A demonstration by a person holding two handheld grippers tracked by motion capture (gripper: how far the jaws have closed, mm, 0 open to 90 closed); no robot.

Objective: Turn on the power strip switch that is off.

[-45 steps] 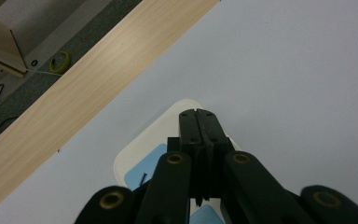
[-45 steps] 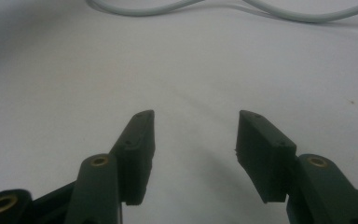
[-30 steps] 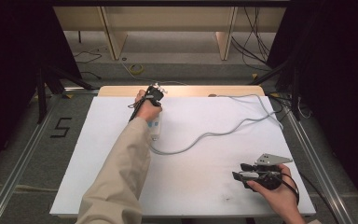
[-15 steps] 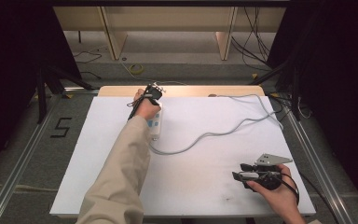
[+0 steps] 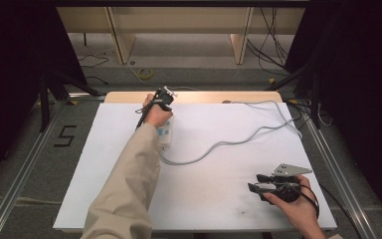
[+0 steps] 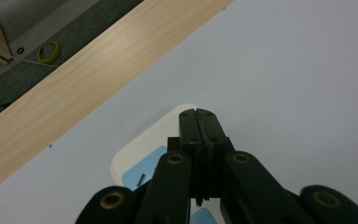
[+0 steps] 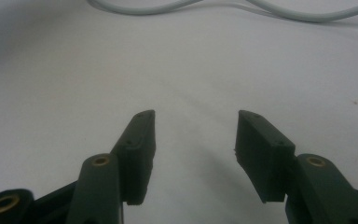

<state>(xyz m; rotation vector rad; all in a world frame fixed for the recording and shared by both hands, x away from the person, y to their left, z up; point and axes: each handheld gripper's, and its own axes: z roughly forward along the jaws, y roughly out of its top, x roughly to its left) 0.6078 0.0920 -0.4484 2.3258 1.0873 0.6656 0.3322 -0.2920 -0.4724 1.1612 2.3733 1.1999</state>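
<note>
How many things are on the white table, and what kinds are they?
White power strip with light blue switches: 1
Grey cable running from the strip and looping across the white table: 1
Black two-jaw grippers, one in each hand: 2, the left gripper shut over the strip, the right gripper open near the front edge
Total: 4

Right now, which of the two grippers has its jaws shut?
The left gripper, at the table's far edge over the white power strip: its jaws meet with nothing between them. The right gripper, near the front right corner, stands open over bare table.
</note>
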